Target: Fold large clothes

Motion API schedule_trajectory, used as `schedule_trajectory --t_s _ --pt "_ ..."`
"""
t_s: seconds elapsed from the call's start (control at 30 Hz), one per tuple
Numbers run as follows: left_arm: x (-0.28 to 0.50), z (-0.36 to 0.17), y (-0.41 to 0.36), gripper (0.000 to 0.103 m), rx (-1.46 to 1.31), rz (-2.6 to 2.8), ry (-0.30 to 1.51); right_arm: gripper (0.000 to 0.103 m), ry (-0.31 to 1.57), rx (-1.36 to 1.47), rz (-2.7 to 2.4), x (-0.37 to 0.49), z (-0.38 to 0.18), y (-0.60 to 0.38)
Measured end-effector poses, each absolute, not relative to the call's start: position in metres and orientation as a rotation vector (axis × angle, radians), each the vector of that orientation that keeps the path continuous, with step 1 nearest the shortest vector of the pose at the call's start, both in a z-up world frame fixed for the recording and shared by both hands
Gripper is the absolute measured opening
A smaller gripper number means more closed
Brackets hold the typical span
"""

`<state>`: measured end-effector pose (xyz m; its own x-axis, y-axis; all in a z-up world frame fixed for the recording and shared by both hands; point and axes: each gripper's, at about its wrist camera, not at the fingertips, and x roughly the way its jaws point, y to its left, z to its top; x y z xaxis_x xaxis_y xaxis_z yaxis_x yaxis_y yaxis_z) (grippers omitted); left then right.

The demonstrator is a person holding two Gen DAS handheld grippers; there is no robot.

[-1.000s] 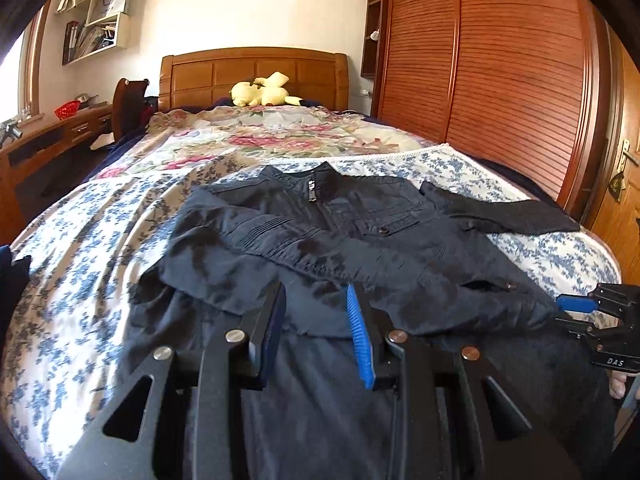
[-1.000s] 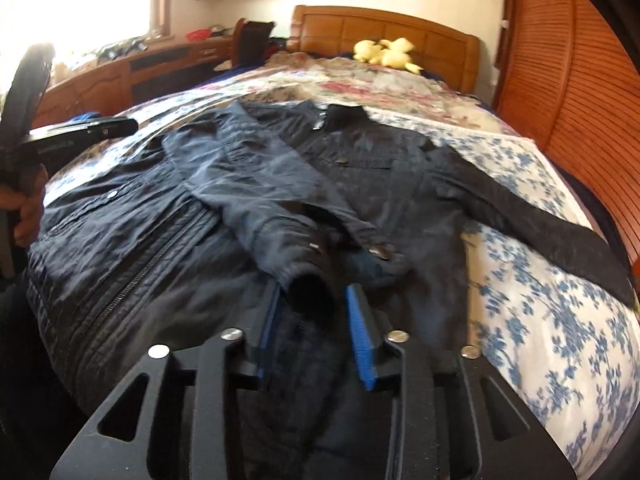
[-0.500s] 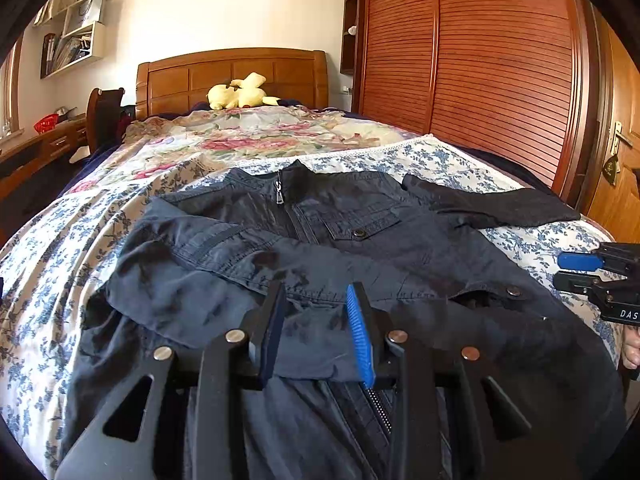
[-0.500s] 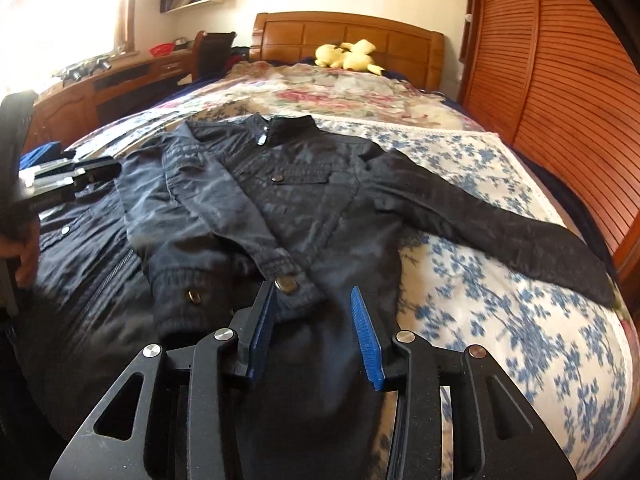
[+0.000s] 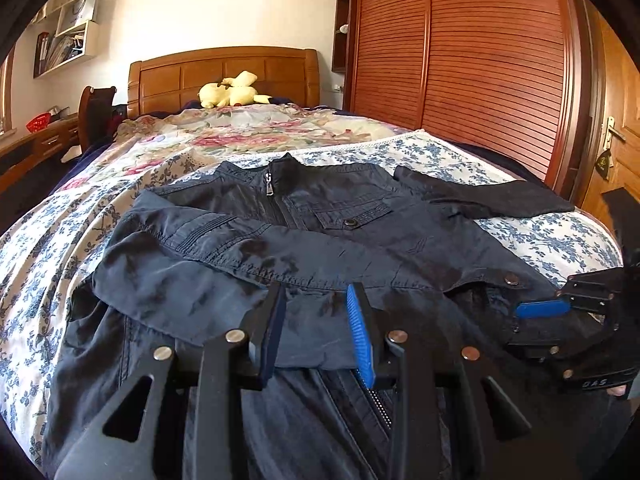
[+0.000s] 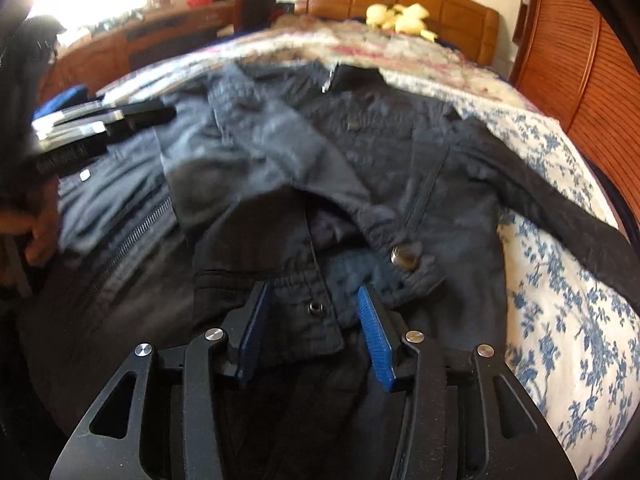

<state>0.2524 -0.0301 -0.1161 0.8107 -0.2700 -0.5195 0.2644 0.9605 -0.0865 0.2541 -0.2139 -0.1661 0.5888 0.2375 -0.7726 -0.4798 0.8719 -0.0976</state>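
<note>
A dark navy jacket (image 5: 360,216) lies front up on the bed, zipped, collar toward the headboard. One sleeve (image 5: 224,256) is folded across its chest; the other sleeve (image 6: 560,216) stretches out over the floral sheet. My left gripper (image 5: 316,320) hovers low over the folded sleeve's lower edge, jaws apart, the cloth flat beneath them. My right gripper (image 6: 312,320) is over the snap cuff (image 6: 404,258) and hem. Its jaws are opening, with loose cloth between the pads and nothing pinched. Each gripper shows in the other's view: the right gripper (image 5: 528,320), the left gripper (image 6: 120,120).
The bed carries a blue floral sheet (image 5: 540,236) and a pink floral quilt (image 5: 240,136). A yellow plush toy (image 5: 232,94) sits by the wooden headboard (image 5: 224,76). A slatted wardrobe (image 5: 460,60) stands on the right, a desk (image 6: 120,48) on the left. A hand (image 6: 40,236) holds the left gripper.
The right gripper let go of the sleeve cuff, which now rests on the jacket front, and dropped toward the hem with wider jaws. The left gripper shifted sideways over the sleeve early on, then held still.
</note>
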Motion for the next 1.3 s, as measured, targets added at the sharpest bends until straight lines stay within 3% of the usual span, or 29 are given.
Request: schedule_trajectory --t_s 0.17,0.2,0.23,0.4,0.5,0.67,0.8,0.93,1.0,1.3 --pt "0.246 -0.115 -0.029 0.035 -0.01 -0.297 0.547 0.046 0.864 -0.326 0.419 0.252 -0.171 -0.212" --pt "0.244 -0.114 -0.029 0.037 -0.011 -0.298 0.543 0.04 0.866 -0.328 0.426 0.251 -0.171 -0.211" --pt "0.242 -0.113 -0.028 0.038 -0.013 -0.302 0.538 0.025 0.866 -0.333 0.435 0.25 -0.171 -0.21" --pt "0.239 -0.11 -0.028 0.043 -0.016 -0.319 0.534 0.008 0.829 -0.393 0.414 0.246 -0.165 -0.206" --pt "0.236 -0.11 -0.029 0.054 -0.018 -0.333 0.53 0.008 0.751 -0.423 0.325 0.246 -0.154 -0.212" --pt "0.233 -0.109 -0.029 0.055 -0.015 -0.34 0.526 0.009 0.723 -0.402 0.283 0.255 -0.142 -0.222" --pt "0.231 -0.109 -0.03 0.055 -0.007 -0.333 0.522 0.021 0.718 -0.371 0.254 0.257 -0.132 -0.231" --pt "0.23 -0.111 -0.034 0.055 0.006 -0.33 0.519 0.05 0.716 -0.316 0.218 0.266 -0.121 -0.258" --pt "0.23 -0.112 -0.035 0.055 0.011 -0.33 0.517 0.057 0.722 -0.295 0.19 0.272 -0.117 -0.275" --pt "0.232 -0.118 -0.037 0.055 0.019 -0.327 0.527 0.061 0.772 -0.265 -0.016 0.303 -0.105 -0.385"
